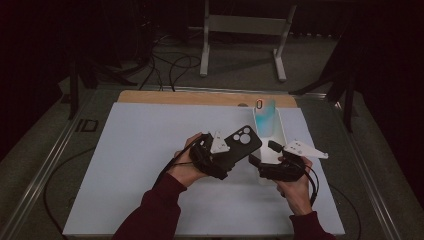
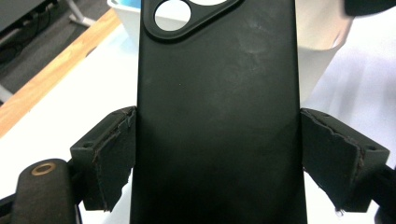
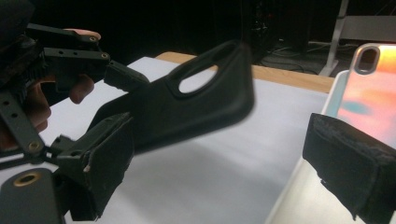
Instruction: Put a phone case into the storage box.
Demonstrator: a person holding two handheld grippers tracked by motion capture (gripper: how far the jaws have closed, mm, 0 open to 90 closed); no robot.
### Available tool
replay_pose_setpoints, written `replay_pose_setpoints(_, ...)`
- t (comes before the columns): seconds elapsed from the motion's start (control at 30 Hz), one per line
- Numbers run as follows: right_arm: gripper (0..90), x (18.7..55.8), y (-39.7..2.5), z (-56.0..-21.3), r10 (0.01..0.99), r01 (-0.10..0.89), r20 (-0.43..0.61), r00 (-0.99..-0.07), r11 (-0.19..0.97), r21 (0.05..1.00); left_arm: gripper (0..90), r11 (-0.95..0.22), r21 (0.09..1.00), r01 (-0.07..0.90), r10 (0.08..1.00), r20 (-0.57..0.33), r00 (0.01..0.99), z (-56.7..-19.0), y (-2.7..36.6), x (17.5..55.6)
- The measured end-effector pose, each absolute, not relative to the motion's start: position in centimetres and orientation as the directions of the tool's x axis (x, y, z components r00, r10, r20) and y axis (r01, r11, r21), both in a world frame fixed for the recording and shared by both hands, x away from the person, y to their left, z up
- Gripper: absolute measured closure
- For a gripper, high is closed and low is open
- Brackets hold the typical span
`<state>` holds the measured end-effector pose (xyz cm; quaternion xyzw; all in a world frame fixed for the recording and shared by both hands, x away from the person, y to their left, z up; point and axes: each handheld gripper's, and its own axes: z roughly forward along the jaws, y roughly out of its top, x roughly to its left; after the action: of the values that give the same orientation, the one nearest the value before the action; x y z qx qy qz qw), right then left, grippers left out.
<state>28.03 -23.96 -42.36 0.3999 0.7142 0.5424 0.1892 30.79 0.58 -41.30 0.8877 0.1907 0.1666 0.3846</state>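
The left gripper (image 1: 227, 157) is clamping a black phone case (image 1: 241, 145) across its 2 long edges, its jaws pressing in from either side in the left gripper view, with the case (image 2: 217, 116) lifted clear of the white table mat (image 1: 150, 165) and tilted so its camera end is pointing toward the white bin (image 1: 280, 131). Just beside it, the right gripper (image 1: 257, 162) is hovering with its jaws spread apart and holding nothing; in the right gripper view the case (image 3: 196, 107) is hanging in front of them. The likely trouble is slippage: the case looks like soft, matte, flexible rubber, so a hard squeeze could be bowing it, and it may pop out or twist. A clumsy grab by the right gripper on the thin rim around the large camera cutout could also drag it loose. Farther off, a glossy phone (image 1: 264, 117) with a pastel blue and orange back is leaning upright in the bin, and a bump could topple it. Beyond, the wooden table edge (image 1: 190, 97) is showing.
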Motion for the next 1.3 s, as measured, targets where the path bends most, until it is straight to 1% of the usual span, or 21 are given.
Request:
replay_pose_setpoints(0.17,9.1,28.2,-23.4,-41.9,0.775,0.362,0.152,-0.613,0.104,0.926,15.4,-0.628,0.755,0.188,0.444,0.150,0.883,-41.0,-0.1,30.3)
replay_pose_setpoints(0.23,11.0,28.2,-23.3,-41.8,0.774,0.361,0.154,-0.615,0.103,0.927,15.4,-0.629,0.756,0.178,0.438,0.156,0.886,-40.9,-0.3,30.0)
replay_pose_setpoints(0.33,13.6,28.3,-23.2,-41.7,0.760,0.371,0.178,-0.625,0.088,0.925,15.4,-0.626,0.763,0.164,0.429,0.161,0.889,-40.7,-0.7,29.7)
replay_pose_setpoints(0.4,13.6,28.3,-23.2,-41.7,0.759,0.375,0.186,-0.624,0.083,0.923,15.4,-0.626,0.763,0.164,0.429,0.161,0.889,-40.7,-0.7,29.7)
replay_pose_setpoints(0.43,17.6,28.4,-23.2,-41.7,0.750,0.388,0.205,-0.629,0.074,0.919,15.3,-0.624,0.765,0.158,0.426,0.164,0.890,-40.6,-0.9,29.6)
replay_pose_setpoints(0.47,17.6,28.4,-23.2,-41.7,0.750,0.388,0.205,-0.629,0.074,0.919,15.3,-0.622,0.767,0.158,0.425,0.162,0.891,-40.6,-1.0,29.6)
replay_pose_setpoints(0.53,21.4,28.3,-23.0,-41.7,0.744,0.394,0.208,-0.635,0.081,0.915,15.3,-0.623,0.767,0.154,0.421,0.162,0.893,-40.5,-1.2,29.6)
replay_pose_setpoints(0.6,22.1,28.3,-22.9,-41.7,0.741,0.401,0.212,-0.638,0.083,0.912,15.3,-0.623,0.767,0.155,0.420,0.161,0.893,-40.5,-1.2,29.6)
replay_pose_setpoints(0.63,29.5,28.3,-22.9,-41.7,0.741,0.409,0.221,-0.634,0.079,0.909,15.3,-0.623,0.766,0.157,0.423,0.160,0.892,-40.6,-1.1,29.7)
replay_pose_setpoints(0.67,33.8,28.4,-23.0,-41.8,0.729,0.423,0.244,-0.639,0.068,0.903,15.3,-0.623,0.766,0.157,0.423,0.160,0.892,-40.6,-1.1,29.7)
replay_pose_setpoints(0.73,33.8,28.4,-23.0,-41.8,0.729,0.423,0.244,-0.639,0.068,0.903,15.2,-0.625,0.765,0.157,0.423,0.162,0.892,-40.6,-1.0,29.7)
replay_pose_setpoints(0.77,38.4,28.5,-23.1,-41.8,0.719,0.434,0.264,-0.643,0.058,0.899,15.2,-0.626,0.763,0.160,0.426,0.162,0.890,-40.6,-1.0,29.7)
replay_pose_setpoints(0.8,47.1,28.5,-23.2,-41.8,0.694,0.450,0.299,-0.655,0.041,0.892,15.1,-0.627,0.762,0.163,0.426,0.161,0.890,-40.7,-1.0,29.8)
replay_pose_setpoints(0.87,55.2,28.5,-23.2,-41.8,0.679,0.452,0.308,-0.666,0.040,0.891,15.0,-0.629,0.759,0.169,0.426,0.155,0.892,-40.9,-1.1,29.9)
replay_pose_setpoints(0.97,63.6,28.5,-23.0,-41.8,0.666,0.453,0.308,-0.680,0.052,0.890,14.8,-0.636,0.752,0.172,0.424,0.154,0.892,-41.2,-1.2,29.9)
replay_pose_setpoints(1.17,75.4,28.5,-22.9,-41.8,0.636,0.463,0.343,-0.691,0.025,0.886,14.3,-0.643,0.746,0.170,0.420,0.159,0.893,-41.4,-1.2,29.8)
replay_pose_setpoints(1.3,78.8,28.5,-22.8,-41.8,0.625,0.463,0.354,-0.696,0.014,0.886,13.8,-0.651,0.742,0.160,0.431,0.187,0.883,-41.6,-1.5,29.7)
